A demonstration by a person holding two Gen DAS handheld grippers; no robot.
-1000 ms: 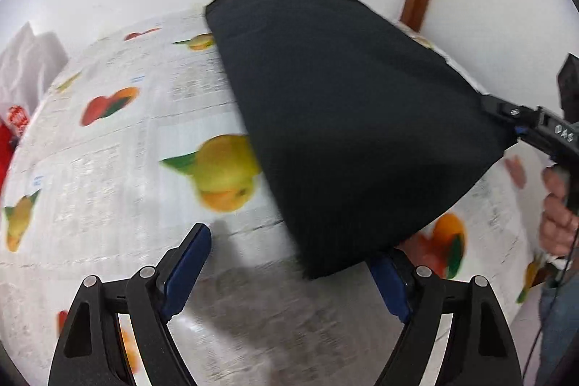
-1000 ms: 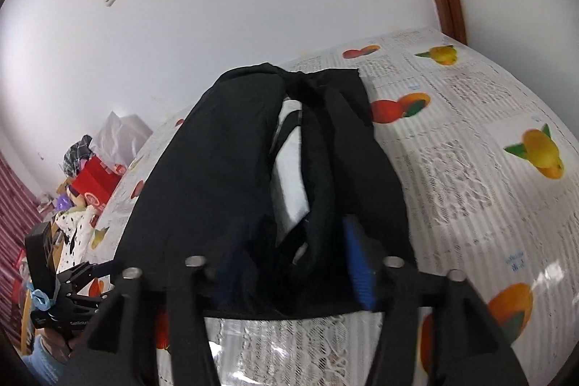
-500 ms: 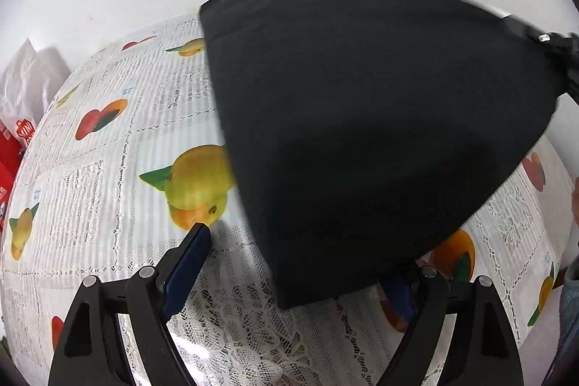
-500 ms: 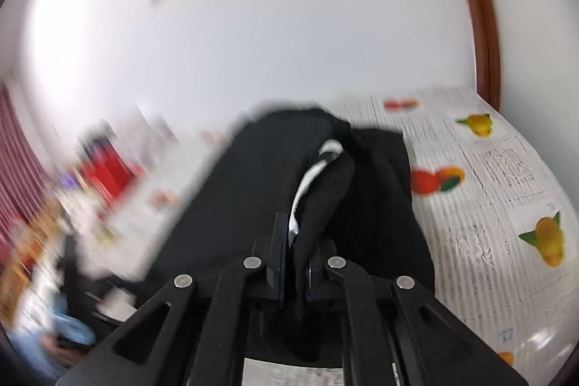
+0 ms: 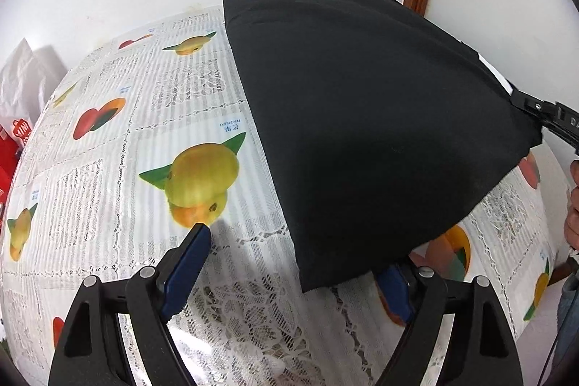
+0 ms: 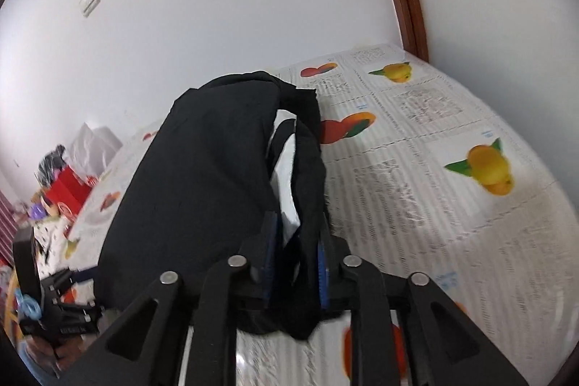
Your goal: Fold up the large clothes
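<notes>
Above the fruit-print cloth (image 5: 224, 169) | black garment (image 5: 362, 118) is held lifted, bunched corner clamped by right gripper (image 6: 295, 263) | left gripper (image 5: 289, 263) is spread wide, lower garment corner draped just over its right finger

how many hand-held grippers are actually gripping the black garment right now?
1. The right hand-held gripper is shut on the black garment at its lifted corner. The left hand-held gripper is open over the tablecloth, gripping nothing.
</notes>
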